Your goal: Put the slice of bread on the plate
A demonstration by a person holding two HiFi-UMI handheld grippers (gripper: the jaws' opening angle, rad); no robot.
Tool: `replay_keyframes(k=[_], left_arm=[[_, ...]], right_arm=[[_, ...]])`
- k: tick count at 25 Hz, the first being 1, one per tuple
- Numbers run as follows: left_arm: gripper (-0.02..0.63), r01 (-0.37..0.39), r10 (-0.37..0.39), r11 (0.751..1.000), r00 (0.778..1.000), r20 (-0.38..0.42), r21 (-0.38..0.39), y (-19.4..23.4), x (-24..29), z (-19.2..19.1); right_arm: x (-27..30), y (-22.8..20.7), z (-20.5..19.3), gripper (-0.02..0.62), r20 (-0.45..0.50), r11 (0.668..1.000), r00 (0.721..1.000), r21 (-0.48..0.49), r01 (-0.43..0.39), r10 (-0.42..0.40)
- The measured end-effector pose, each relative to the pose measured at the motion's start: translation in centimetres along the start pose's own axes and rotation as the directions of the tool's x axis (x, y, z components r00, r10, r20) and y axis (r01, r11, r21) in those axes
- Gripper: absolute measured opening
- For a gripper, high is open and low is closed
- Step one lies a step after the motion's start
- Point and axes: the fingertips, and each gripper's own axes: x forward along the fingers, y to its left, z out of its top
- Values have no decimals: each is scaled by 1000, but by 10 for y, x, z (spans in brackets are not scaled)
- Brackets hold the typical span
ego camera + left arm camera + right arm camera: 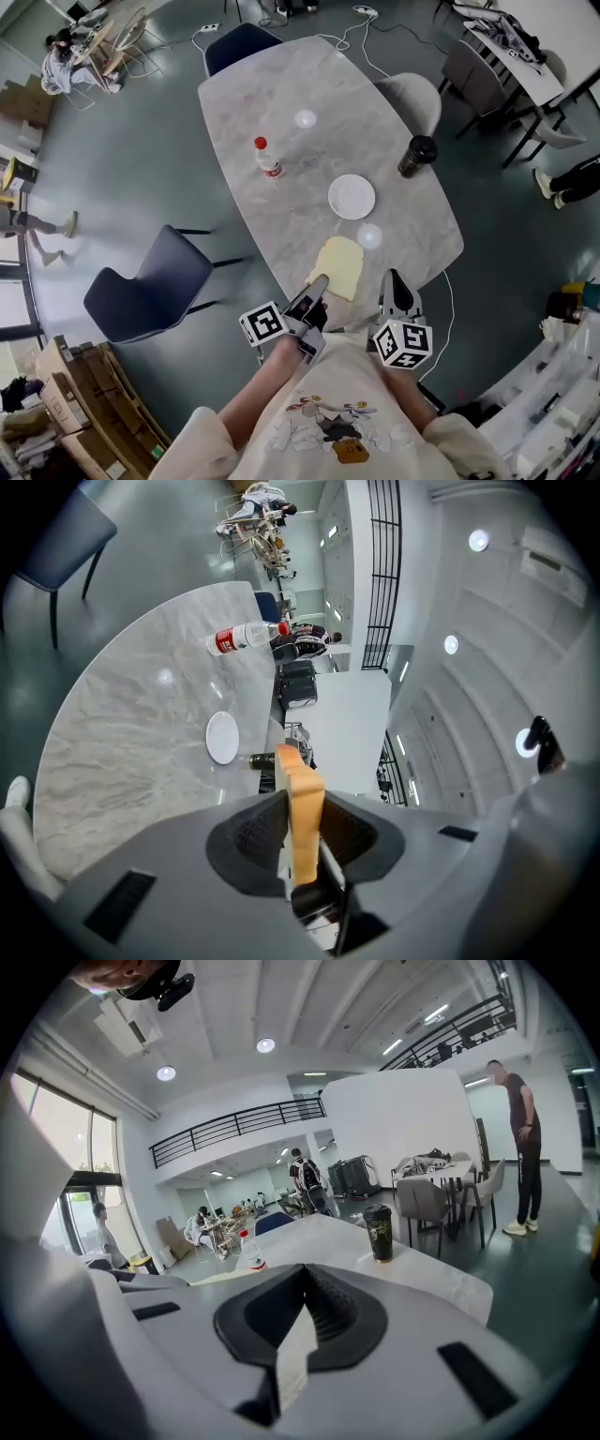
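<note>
- Left tongs clamp the slice of bread by its near edge: pale yellow, browner crust.
- It sits over the worktop, short of the white plate.
- Right tongs closed, empty.

**Where things sit around your table**

Your left gripper has the slice of bread pinched between its jaws at the near end of the table. You can't tell whether the slice touches the tabletop. Your right gripper sits just to the bread's right, jaws together, at the table's near edge. The plate lies just beyond the bread. A bottle stands farther off to the plate's left. A cup stands to the plate's right, near the table's right edge. One chair stands off the table's left side, a second chair at its far end, and a third chair on its right.
</note>
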Motion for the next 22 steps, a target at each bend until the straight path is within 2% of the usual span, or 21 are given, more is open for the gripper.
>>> replay_keyframes(k=[5, 14, 22], left_arm=[[104, -43, 42, 999, 999, 25, 9, 6, 35, 14], [104, -125, 122, 992, 990, 67, 32, 28, 80, 36], [104, -174, 170, 984, 982, 82, 48, 55, 102, 46]], right_arm=[[26, -15, -2, 6, -54, 999, 998, 33, -20, 22], [70, -20, -28, 5, -138, 992, 984, 78, -104, 114], [100, -28, -31, 5, -176, 984, 969, 44, -171, 176]])
